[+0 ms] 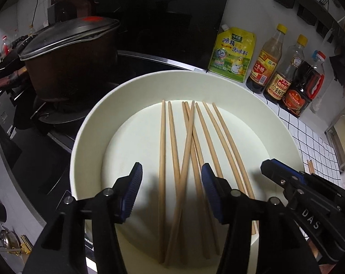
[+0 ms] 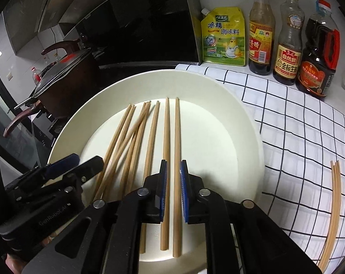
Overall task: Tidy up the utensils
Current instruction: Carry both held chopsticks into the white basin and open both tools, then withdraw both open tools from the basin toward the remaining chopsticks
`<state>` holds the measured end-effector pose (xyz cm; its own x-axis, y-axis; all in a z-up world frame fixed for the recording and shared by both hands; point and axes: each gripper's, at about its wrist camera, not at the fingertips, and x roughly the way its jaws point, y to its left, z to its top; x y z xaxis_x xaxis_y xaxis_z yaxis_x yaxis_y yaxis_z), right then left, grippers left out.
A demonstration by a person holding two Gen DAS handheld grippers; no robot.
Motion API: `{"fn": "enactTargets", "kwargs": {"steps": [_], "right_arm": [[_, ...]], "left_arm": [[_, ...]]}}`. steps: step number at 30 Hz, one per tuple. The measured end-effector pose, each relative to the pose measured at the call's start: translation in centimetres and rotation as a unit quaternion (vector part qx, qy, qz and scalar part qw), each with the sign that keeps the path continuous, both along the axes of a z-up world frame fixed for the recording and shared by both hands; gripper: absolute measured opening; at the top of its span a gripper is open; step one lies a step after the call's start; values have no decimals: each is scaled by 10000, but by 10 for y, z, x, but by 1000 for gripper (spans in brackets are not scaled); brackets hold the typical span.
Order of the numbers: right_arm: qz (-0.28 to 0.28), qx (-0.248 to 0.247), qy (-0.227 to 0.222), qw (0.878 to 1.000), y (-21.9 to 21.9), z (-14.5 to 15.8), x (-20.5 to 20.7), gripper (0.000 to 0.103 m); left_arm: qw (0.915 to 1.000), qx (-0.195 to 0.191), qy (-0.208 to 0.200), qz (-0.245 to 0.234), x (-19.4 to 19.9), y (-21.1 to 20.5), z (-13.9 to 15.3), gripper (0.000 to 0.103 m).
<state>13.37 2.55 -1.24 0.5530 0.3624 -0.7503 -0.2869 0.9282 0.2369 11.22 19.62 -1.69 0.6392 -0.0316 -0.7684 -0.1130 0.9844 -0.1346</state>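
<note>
Several wooden chopsticks (image 1: 186, 137) (image 2: 165, 125) lie lengthwise in a wide white plate (image 1: 85, 137) (image 2: 252, 125), some crossing each other. My left gripper (image 1: 172, 189) hovers over the near part of the plate, open wide, with a few chopsticks below the gap and none touched by the pads. In the right wrist view, the left gripper (image 2: 89, 158) sits at the plate's left rim. My right gripper (image 2: 173, 189) stands over the two rightmost chopsticks, its blue pads a narrow gap apart, with one chopstick showing through the gap. The right gripper (image 1: 267, 163) also shows at the plate's right rim.
A dark pot with a glass lid (image 1: 67, 52) (image 2: 65, 68) sits on the stove at the left. A yellow seasoning pouch (image 2: 222, 36) and three sauce bottles (image 2: 286, 45) stand at the back. A chequered cloth (image 2: 298, 137) on the right carries more chopsticks (image 2: 334, 194).
</note>
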Motion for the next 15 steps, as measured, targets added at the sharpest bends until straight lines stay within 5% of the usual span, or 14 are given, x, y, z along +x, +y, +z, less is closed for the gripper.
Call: {"fn": "enactTargets", "kwargs": {"steps": [15], "right_arm": [[-169, 60, -105, 9998, -13, 9, -36, 14]], "left_arm": [[9998, 57, -172, -38, -34, -2, 13, 59]]}}
